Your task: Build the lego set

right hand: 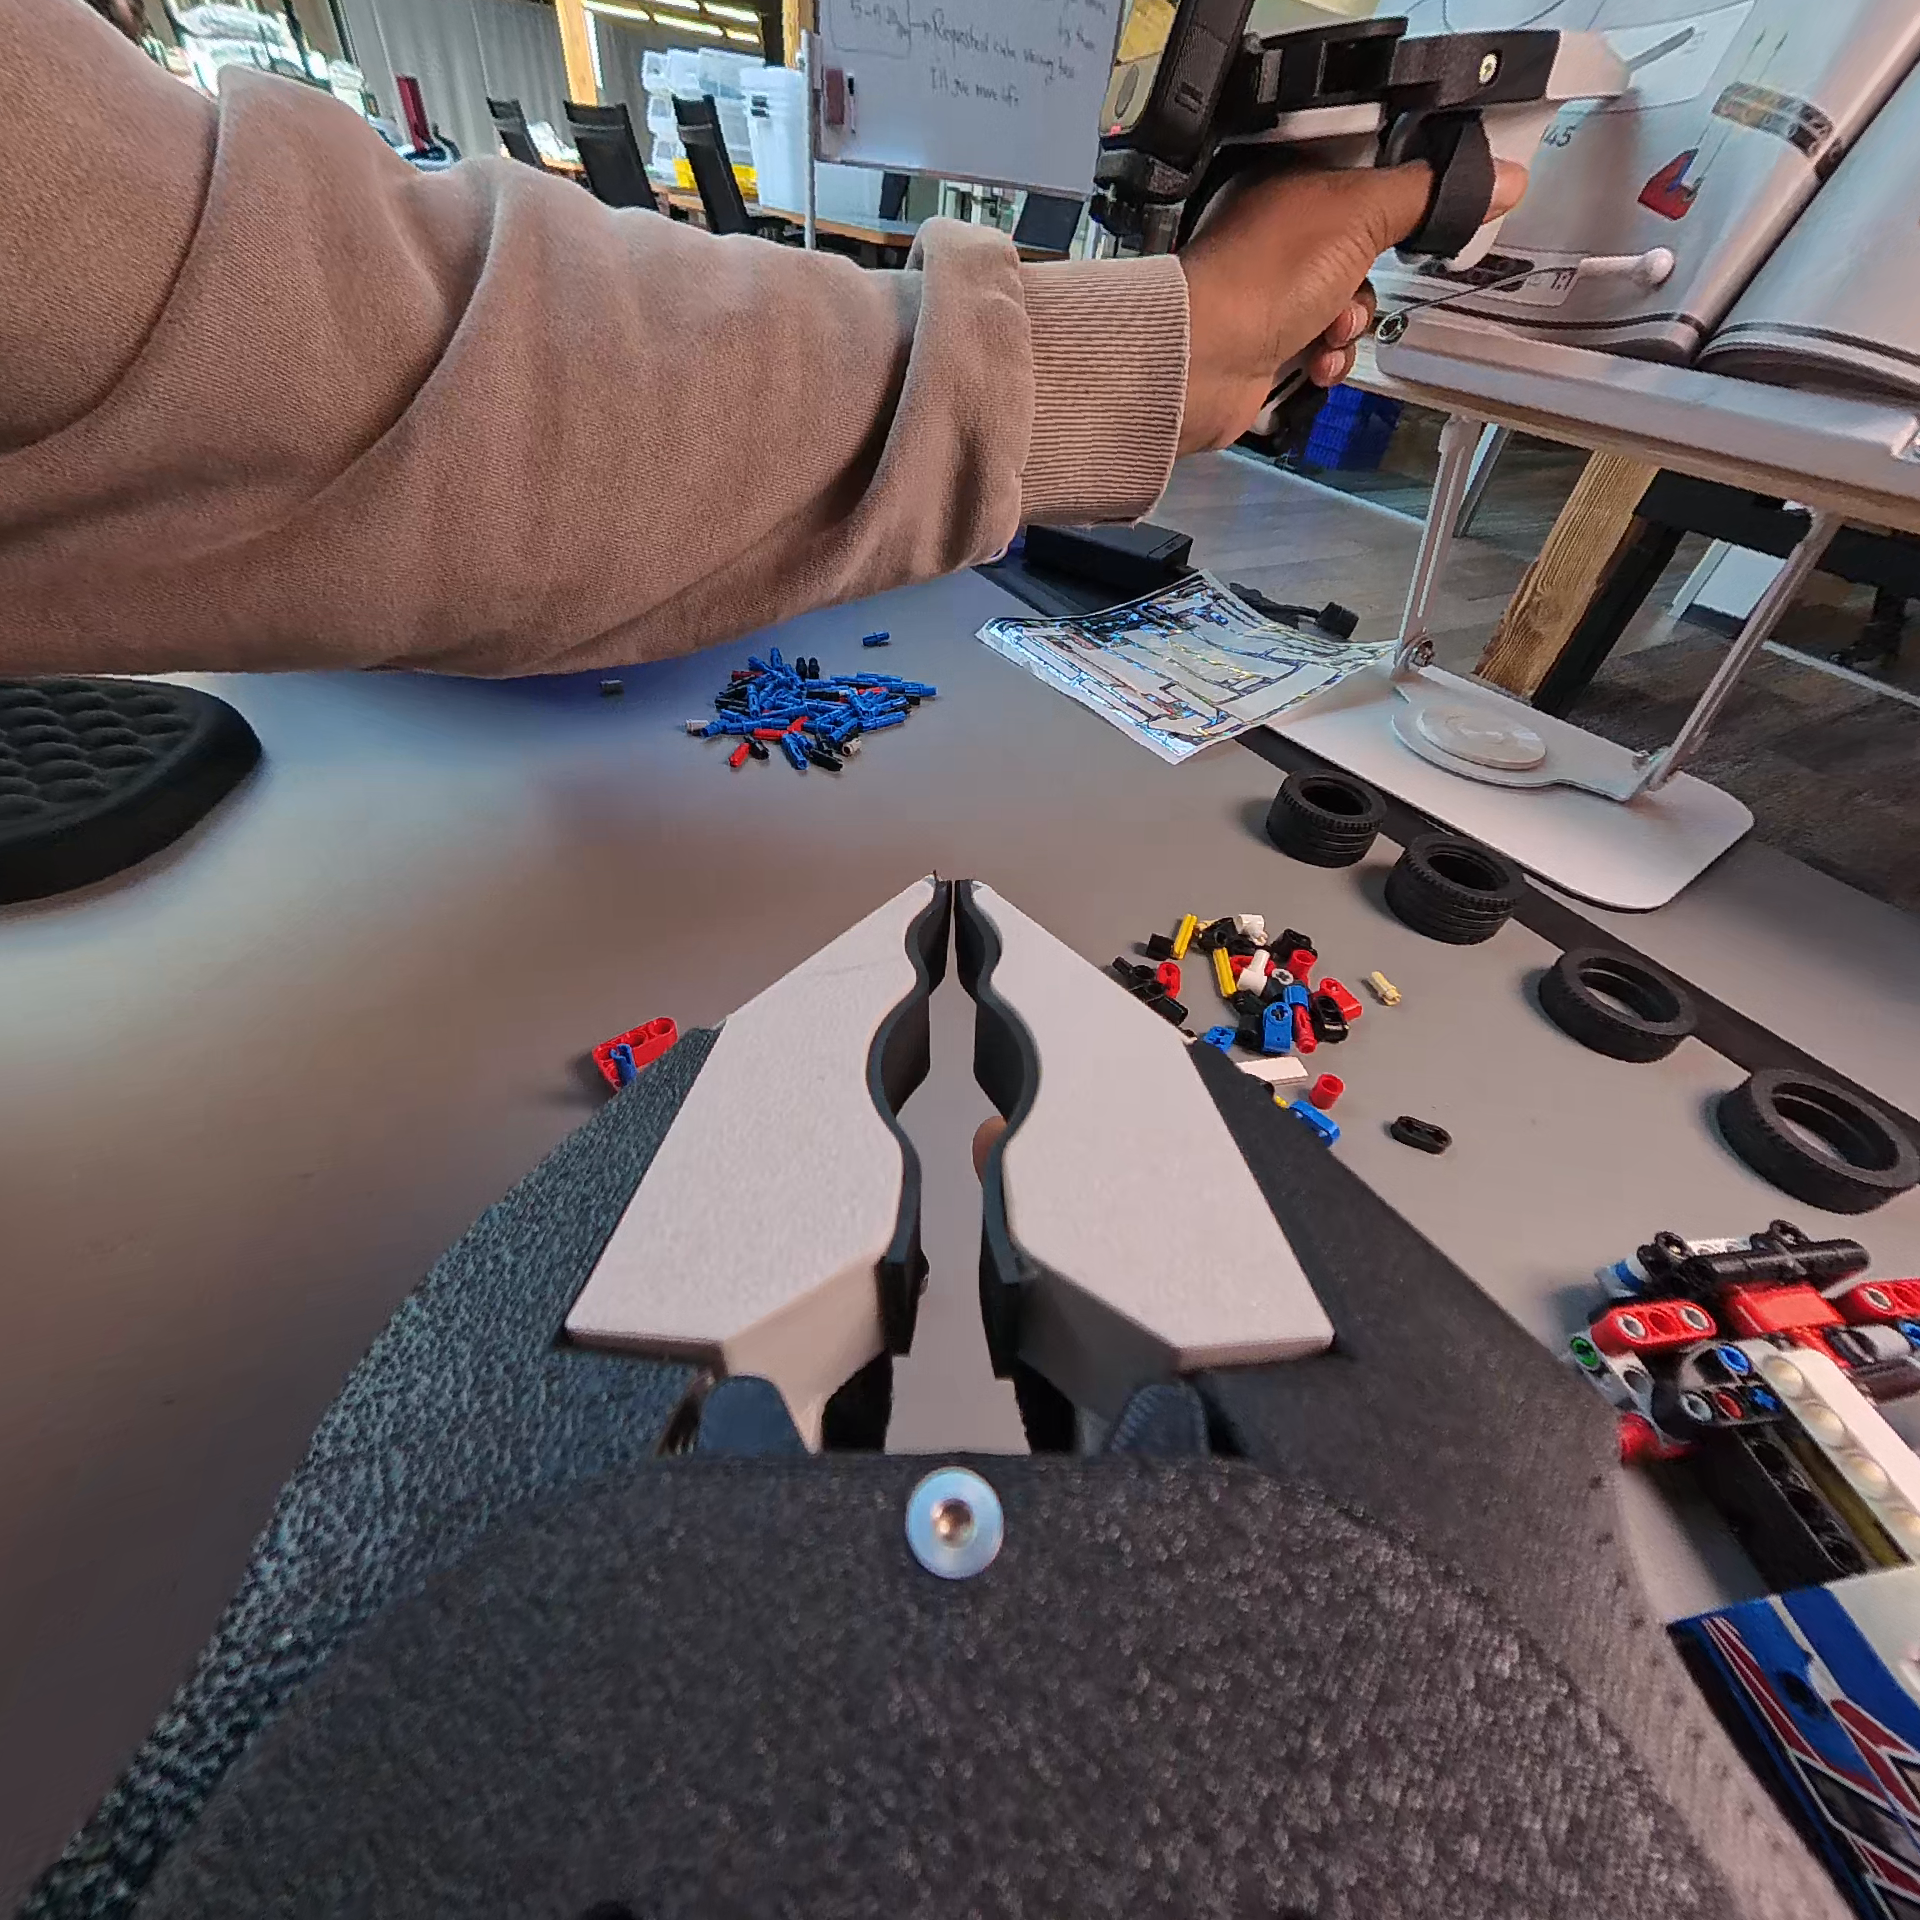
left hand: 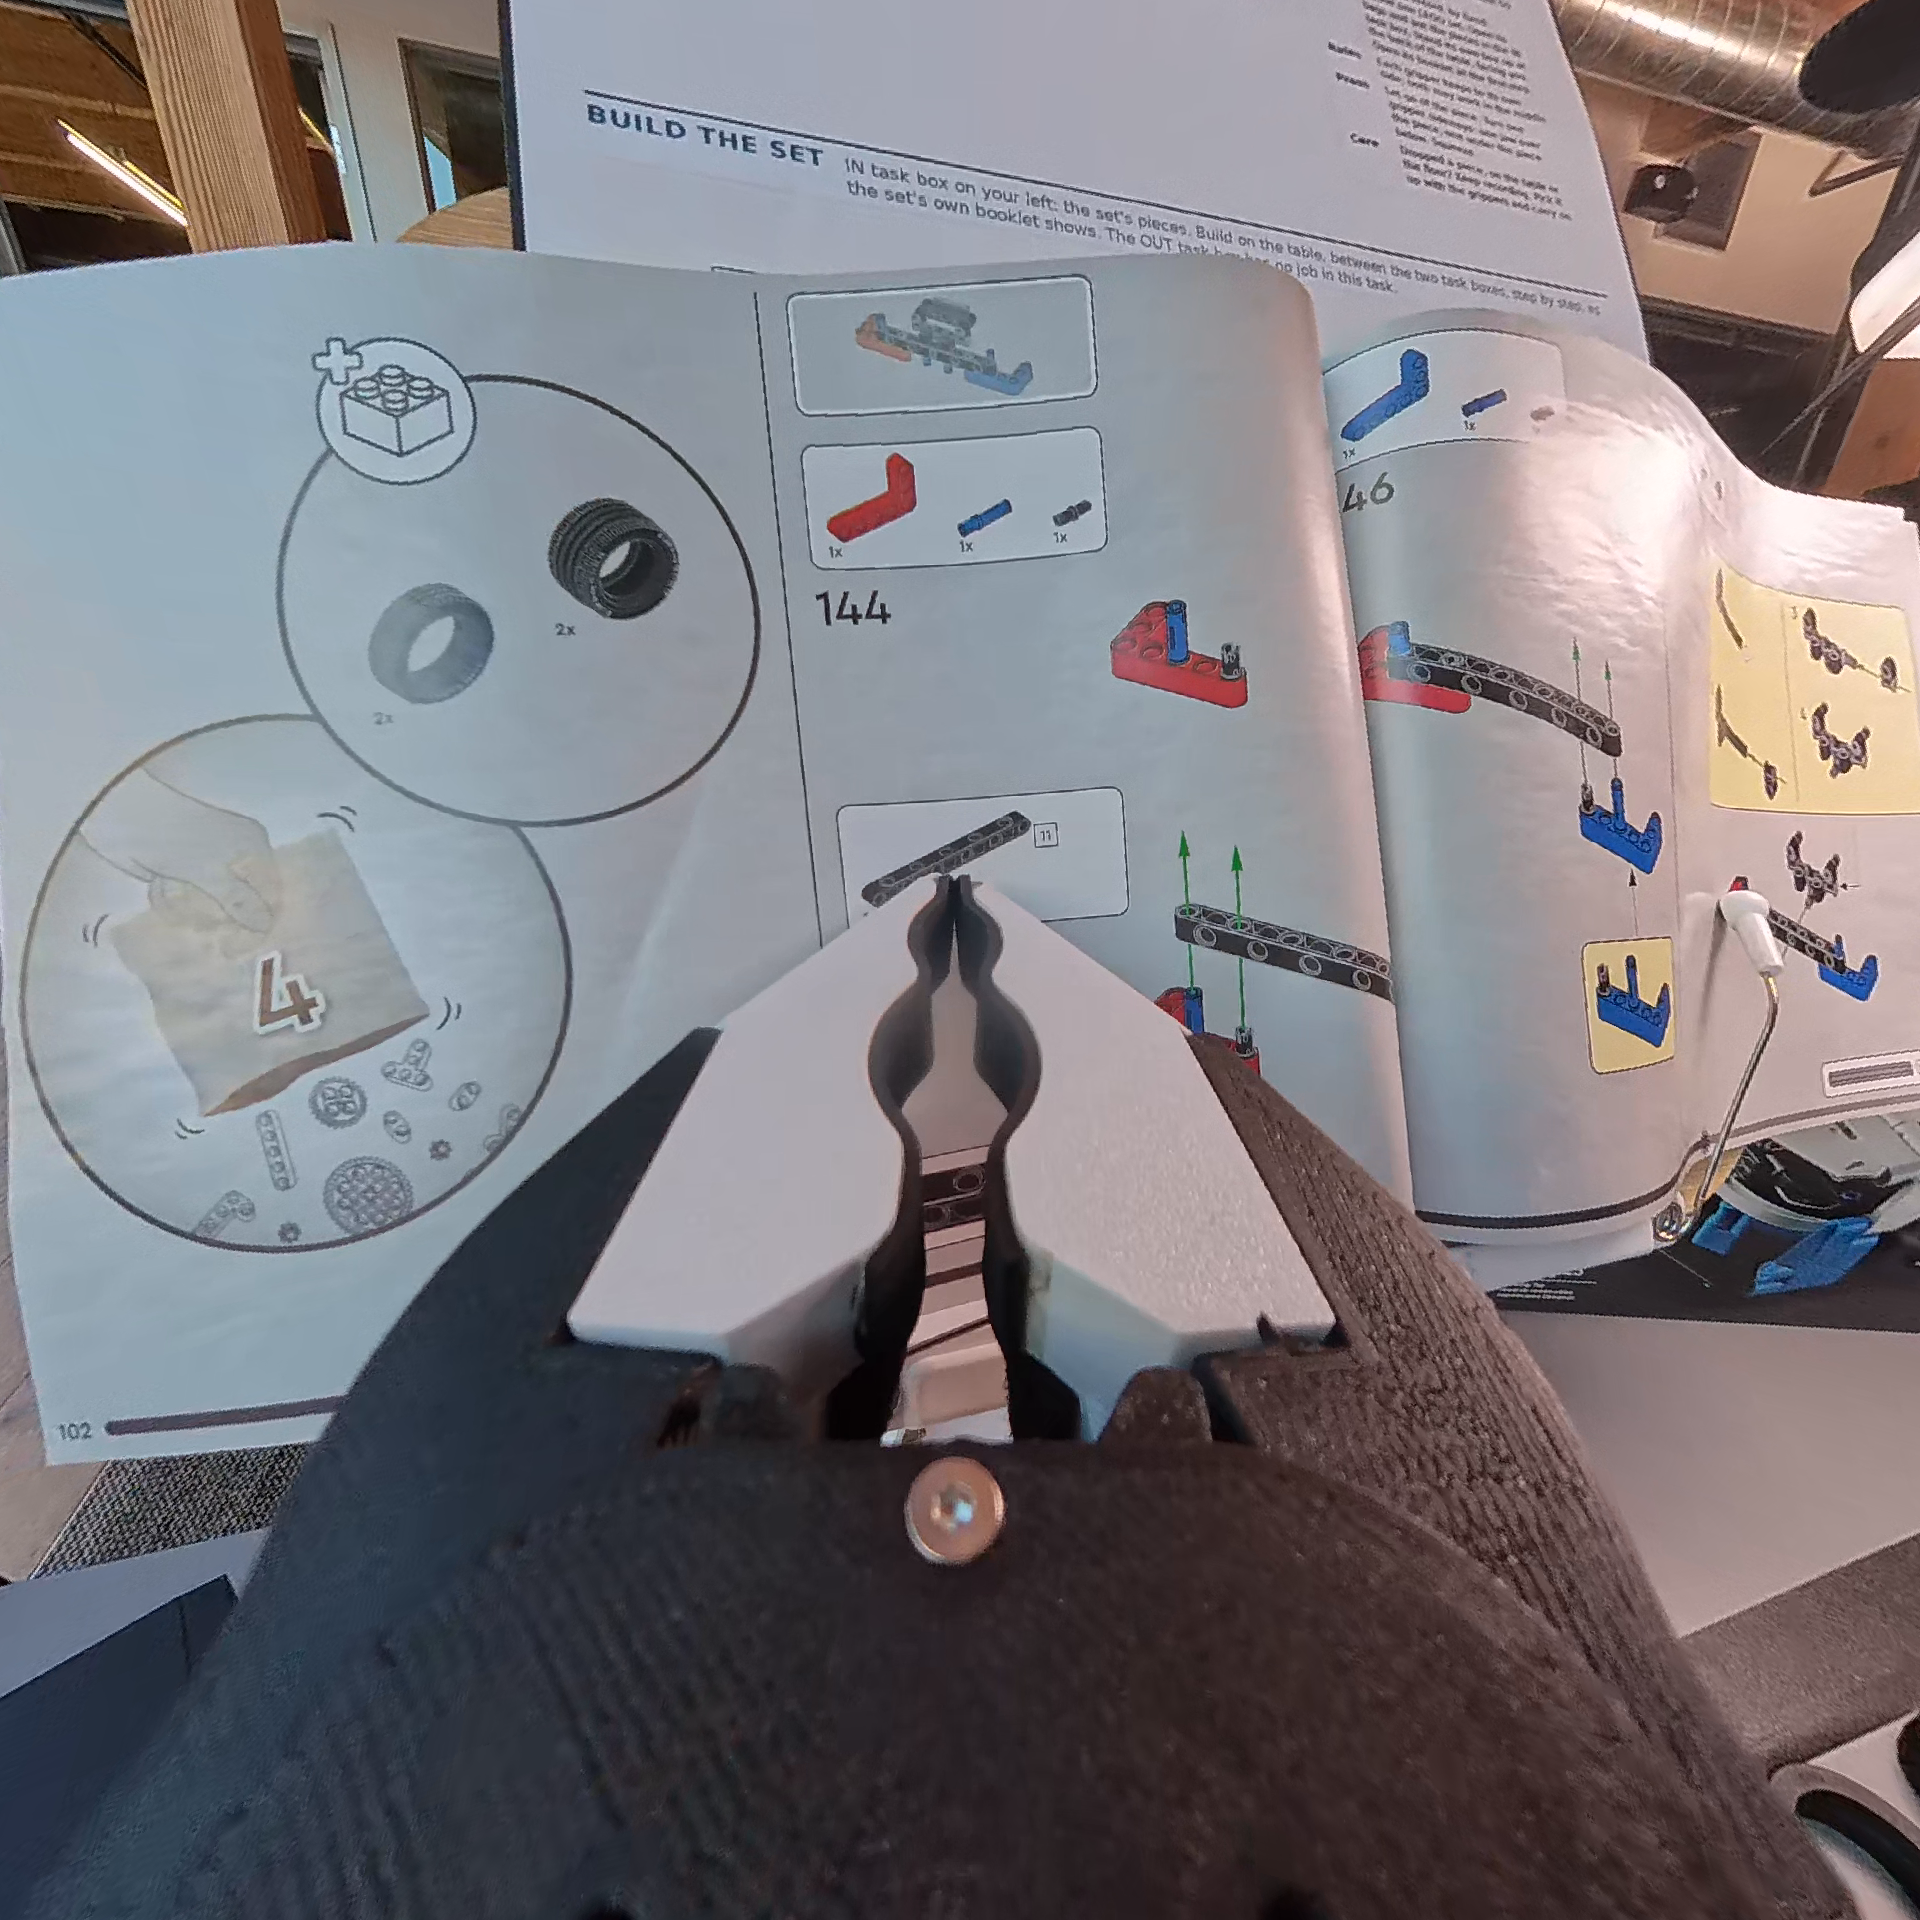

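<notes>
Fingers of the left gripper [left hand: 954, 885] are pressed together at the tips, nothing between them, held up close against the open instruction booklet [left hand: 644, 644] on its stand. Right gripper [right hand: 951, 888] fingers also closed and empty, hovering low over the grey table [right hand: 436, 935].

Left to right on the table, right wrist view: black mesh pad [right hand: 94, 779] at the left edge; red angled beam with a blue pin [right hand: 634, 1047] just left of the right gripper; pile of blue, black and red pins [right hand: 810, 712] toward the far edge; mixed small connectors [right hand: 1257, 997] right of centre; sticker sheet [right hand: 1174, 655] by the stand's base; 4 black tyres [right hand: 1455, 888] in a row along the right edge; part-built model [right hand: 1766, 1351] at the near right corner.

Judgement: step in hand is reading the booklet. The red beam looks like the sub-assembly pictured. Do it well by confirming the next part on the page, then opening the right gripper before descending and gripping the long beam across its narrow sides.
</notes>
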`<action>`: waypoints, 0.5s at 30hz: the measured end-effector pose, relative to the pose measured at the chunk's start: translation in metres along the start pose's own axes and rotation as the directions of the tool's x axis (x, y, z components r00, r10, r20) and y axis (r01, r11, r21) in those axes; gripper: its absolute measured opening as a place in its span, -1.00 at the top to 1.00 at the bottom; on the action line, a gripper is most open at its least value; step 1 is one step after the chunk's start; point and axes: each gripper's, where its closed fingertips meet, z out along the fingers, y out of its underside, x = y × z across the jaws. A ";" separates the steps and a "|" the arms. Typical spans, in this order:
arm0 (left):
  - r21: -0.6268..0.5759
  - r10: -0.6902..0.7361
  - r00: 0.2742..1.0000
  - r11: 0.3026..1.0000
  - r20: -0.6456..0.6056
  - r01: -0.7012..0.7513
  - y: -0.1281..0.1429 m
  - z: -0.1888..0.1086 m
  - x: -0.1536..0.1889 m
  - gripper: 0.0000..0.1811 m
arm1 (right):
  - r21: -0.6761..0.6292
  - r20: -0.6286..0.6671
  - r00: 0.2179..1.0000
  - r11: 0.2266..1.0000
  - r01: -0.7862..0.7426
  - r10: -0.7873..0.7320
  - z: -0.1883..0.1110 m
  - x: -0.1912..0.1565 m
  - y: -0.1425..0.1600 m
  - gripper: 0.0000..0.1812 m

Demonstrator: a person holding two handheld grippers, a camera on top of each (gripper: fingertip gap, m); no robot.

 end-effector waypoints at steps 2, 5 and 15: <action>-0.001 -0.004 1.000 1.000 -0.002 0.004 0.000 0.000 0.000 1.00 | 0.001 0.000 1.000 1.000 0.000 0.000 0.000 0.000 0.000 1.00; -0.003 -0.010 1.000 1.000 0.000 0.010 0.001 -0.001 -0.001 1.00 | 0.000 0.000 1.000 1.000 0.001 -0.001 0.000 0.000 0.000 1.00; -0.010 -0.002 1.000 1.000 0.010 0.002 0.005 -0.003 -0.005 1.00 | -0.007 0.004 1.000 1.000 0.003 -0.003 0.001 -0.001 0.002 1.00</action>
